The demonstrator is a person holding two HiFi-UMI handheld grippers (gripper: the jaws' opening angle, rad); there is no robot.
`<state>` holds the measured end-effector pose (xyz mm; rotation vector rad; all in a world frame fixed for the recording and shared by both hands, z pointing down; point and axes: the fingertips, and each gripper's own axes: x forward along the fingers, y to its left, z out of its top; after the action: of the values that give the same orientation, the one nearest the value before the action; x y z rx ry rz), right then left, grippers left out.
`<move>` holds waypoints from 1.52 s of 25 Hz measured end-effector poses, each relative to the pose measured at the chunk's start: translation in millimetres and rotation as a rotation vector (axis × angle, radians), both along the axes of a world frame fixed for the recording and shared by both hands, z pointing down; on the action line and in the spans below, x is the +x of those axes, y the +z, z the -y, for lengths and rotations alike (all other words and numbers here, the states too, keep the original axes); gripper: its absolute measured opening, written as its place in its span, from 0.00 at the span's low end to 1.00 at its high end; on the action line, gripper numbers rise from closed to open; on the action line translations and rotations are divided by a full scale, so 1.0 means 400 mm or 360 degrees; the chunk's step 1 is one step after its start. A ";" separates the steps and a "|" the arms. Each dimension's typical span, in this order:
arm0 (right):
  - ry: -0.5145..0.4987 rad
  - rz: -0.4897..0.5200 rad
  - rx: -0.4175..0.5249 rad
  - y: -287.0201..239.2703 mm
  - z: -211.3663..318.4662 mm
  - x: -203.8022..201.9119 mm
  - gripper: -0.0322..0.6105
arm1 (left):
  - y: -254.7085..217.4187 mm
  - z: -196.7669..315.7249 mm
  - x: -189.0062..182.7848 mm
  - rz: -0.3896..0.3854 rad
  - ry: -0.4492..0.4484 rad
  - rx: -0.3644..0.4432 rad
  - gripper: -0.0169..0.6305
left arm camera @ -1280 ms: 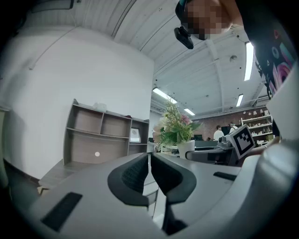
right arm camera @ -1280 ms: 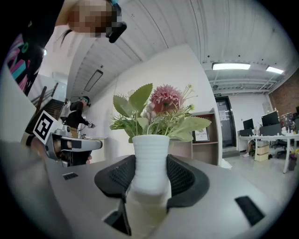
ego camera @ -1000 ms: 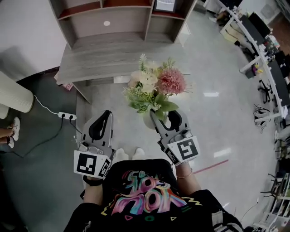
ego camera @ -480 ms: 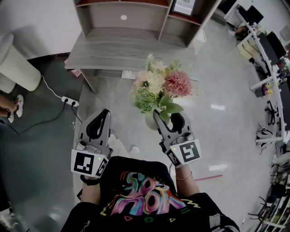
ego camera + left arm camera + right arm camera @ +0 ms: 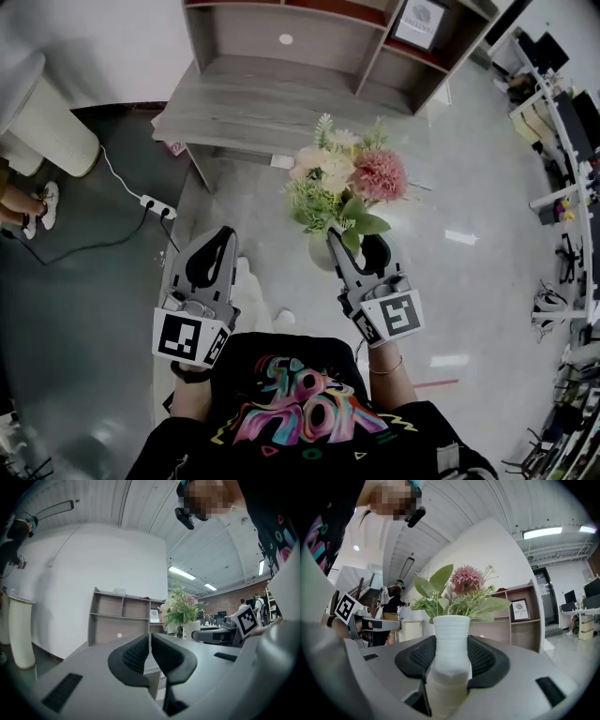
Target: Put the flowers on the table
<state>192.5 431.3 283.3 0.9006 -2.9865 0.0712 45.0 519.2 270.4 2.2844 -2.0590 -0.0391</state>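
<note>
Grey floor (image 5: 469,281) below; right gripper (image 5: 352,236) has jaws clamped on the white vase (image 5: 451,634), flowers (image 5: 352,173) poking out on top, held in the air short of the wooden table (image 5: 262,103). Left gripper (image 5: 149,644) alongside; jaws pressed together.

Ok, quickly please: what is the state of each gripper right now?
Left gripper: closed, holding nothing.
Right gripper: closed on the white vase of flowers.

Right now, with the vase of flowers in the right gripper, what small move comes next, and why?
Probably carry the white vase forward over the grey table: the right gripper clamps it upright, above the floor, short of the table's edge.
</note>
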 end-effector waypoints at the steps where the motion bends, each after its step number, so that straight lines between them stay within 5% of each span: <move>1: 0.0006 0.0003 0.0001 -0.063 0.065 -0.059 0.40 | -0.067 0.068 -0.061 0.0005 0.0007 0.0002 0.08; 4: 0.0031 0.0013 0.0006 -0.137 0.179 -0.208 0.40 | -0.141 0.193 -0.213 0.0013 0.0039 0.0012 0.08; 9: 0.0092 0.0053 0.0021 -0.120 0.170 -0.265 0.40 | -0.110 0.199 -0.273 0.0010 0.0119 0.0021 0.08; 16: 0.0255 0.0012 0.0033 -0.144 0.376 -0.414 0.40 | -0.139 0.416 -0.443 0.0008 0.0256 0.0023 0.08; 38: 0.0444 -0.0033 -0.0006 -0.123 0.447 -0.463 0.40 | -0.105 0.506 -0.484 -0.0005 0.0477 -0.0069 0.08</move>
<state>7.2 252.6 234.1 1.3017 -2.8189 0.0711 -148.5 316.7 228.4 2.5346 -1.6756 0.0169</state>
